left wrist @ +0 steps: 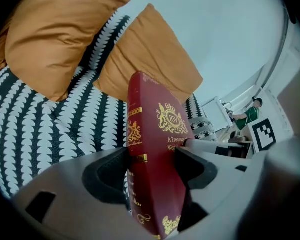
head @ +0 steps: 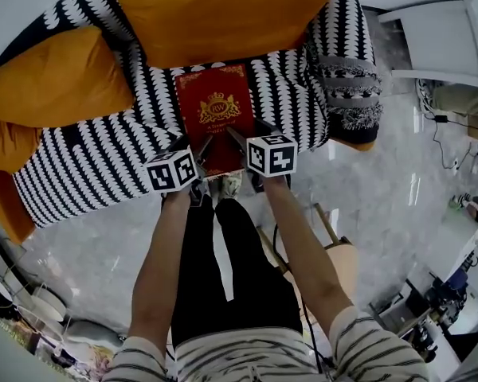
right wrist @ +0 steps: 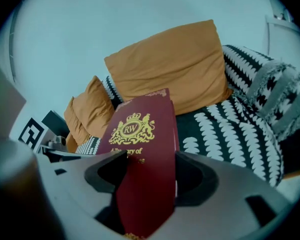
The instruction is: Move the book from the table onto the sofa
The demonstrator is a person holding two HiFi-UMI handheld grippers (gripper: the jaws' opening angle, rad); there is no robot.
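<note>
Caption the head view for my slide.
The left gripper and right gripper grip a red book by its near edge over a black-and-white sofa with orange cushions.

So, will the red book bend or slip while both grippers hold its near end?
Probably stiff: the red book looks like a hardcover and shows no sag with only its near end in the jaws of the left gripper and right gripper. The cover looks smooth, so it might slip. It looks thick, so perhaps rather heavy.
</note>
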